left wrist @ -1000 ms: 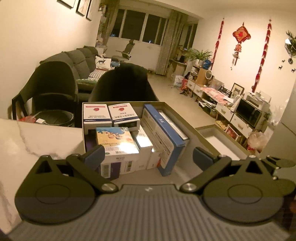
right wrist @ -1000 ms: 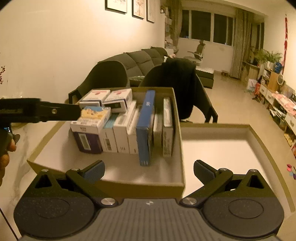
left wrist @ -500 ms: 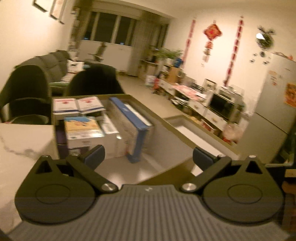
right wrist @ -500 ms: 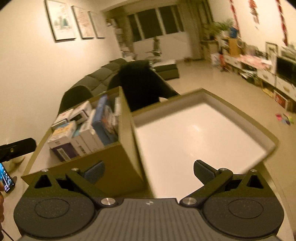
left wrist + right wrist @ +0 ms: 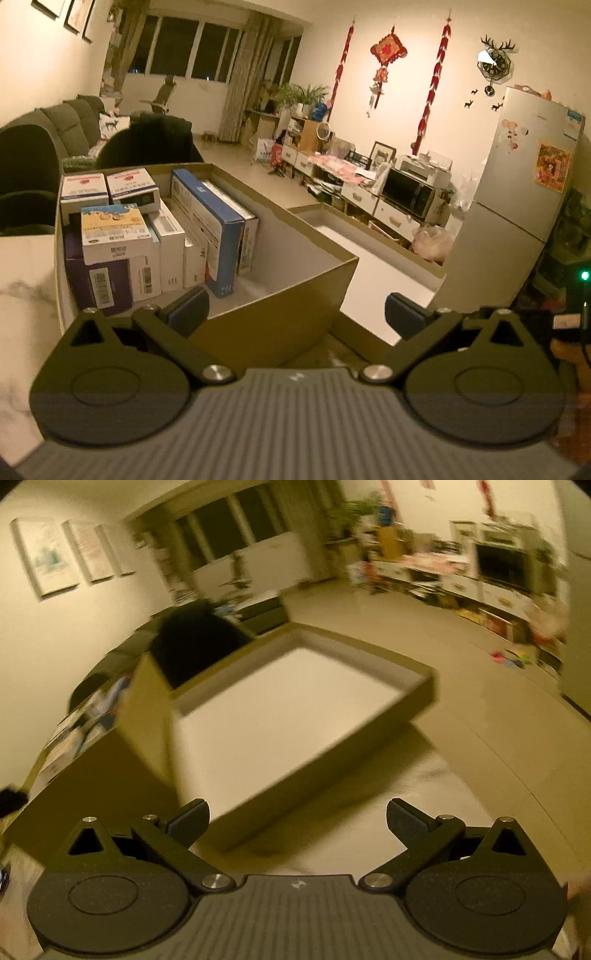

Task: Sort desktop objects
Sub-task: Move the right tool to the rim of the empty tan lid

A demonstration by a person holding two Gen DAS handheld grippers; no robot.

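Lying beyond empty tongs [image 5: 295,310]: box [image 5: 280,295]

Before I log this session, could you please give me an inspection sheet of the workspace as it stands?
Surface: pale marble-look table.
Job's things: deep box holding upright cartons, among them a blue carton; beside it a shallow tray with nothing in it.
Clutter: nothing seen on the visible table.
Grippers: left gripper open, holding nothing; right gripper open, holding nothing; right view blurred.
Cables: nothing seen.
Surroundings: sofa, dark chair, fridge, microwave.
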